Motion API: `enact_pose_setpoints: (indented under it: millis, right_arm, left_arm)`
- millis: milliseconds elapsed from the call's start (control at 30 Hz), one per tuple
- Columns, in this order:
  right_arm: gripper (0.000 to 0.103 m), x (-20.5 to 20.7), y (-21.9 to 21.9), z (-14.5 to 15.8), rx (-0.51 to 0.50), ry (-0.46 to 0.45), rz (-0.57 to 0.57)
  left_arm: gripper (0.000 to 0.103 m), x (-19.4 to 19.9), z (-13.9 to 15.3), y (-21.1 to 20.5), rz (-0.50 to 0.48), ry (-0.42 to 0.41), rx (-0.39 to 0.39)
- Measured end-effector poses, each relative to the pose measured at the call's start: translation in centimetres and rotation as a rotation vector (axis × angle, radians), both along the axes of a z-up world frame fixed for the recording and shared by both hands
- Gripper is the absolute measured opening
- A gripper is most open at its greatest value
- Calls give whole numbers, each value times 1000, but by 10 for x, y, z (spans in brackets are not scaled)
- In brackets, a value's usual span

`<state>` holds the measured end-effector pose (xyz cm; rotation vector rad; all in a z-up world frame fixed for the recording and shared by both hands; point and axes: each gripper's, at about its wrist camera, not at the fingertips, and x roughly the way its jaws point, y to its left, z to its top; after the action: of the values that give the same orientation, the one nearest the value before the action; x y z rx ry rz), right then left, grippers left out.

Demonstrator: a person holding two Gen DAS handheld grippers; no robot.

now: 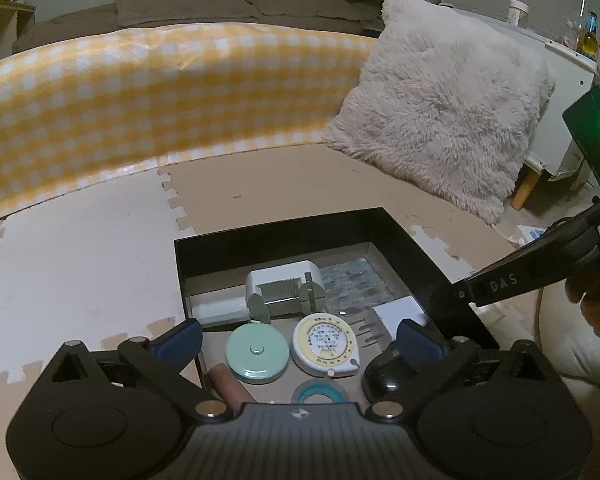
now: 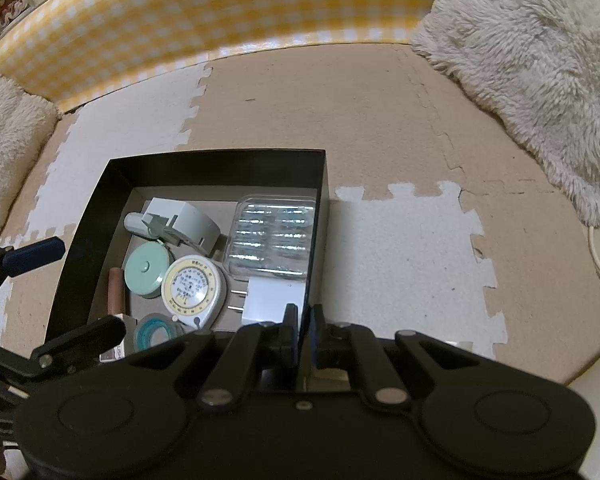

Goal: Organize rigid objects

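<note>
The left claw (image 1: 298,338) is hanging fully released over the near end of the black box (image 1: 284,226), which is sitting on the foam floor mat (image 2: 400,248); nothing is lying between its blue pads (image 1: 182,338), and its spread fingers are framing the items below. The rigid objects are already gathered inside the box: a mint round tape measure (image 1: 257,354), a white tape measure with a yellow dial (image 1: 326,340), a teal tape roll (image 1: 319,393), a brown cylinder (image 1: 230,386), a grey-green tool (image 1: 284,288), a clear blister pack (image 2: 271,236), a white charger plug (image 2: 274,300) and a glossy black mouse-like object (image 1: 388,372). The right claw (image 2: 300,320) is sitting clenched at the box's right wall; I cannot tell whether it is pinching that wall or is simply empty. Judging from this, a placing step is finishing, with the box nearly packed. The next move probably calls for lifting the left claw clear without nudging the contents, then seeking any remaining loose item.
</note>
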<state>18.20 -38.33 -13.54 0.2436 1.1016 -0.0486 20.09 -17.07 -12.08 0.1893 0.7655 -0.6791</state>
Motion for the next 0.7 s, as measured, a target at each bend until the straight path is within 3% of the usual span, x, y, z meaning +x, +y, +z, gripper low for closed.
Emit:
enact_pose_setpoints:
  millis: [333, 700]
  right_arm:
    - [6, -1, 1, 0, -5, -1, 4]
    - [10, -7, 2, 6, -27, -22, 8]
  left_arm:
    - [103, -9, 10, 0, 22, 37, 0]
    - [103, -12, 23, 18, 120, 94, 6]
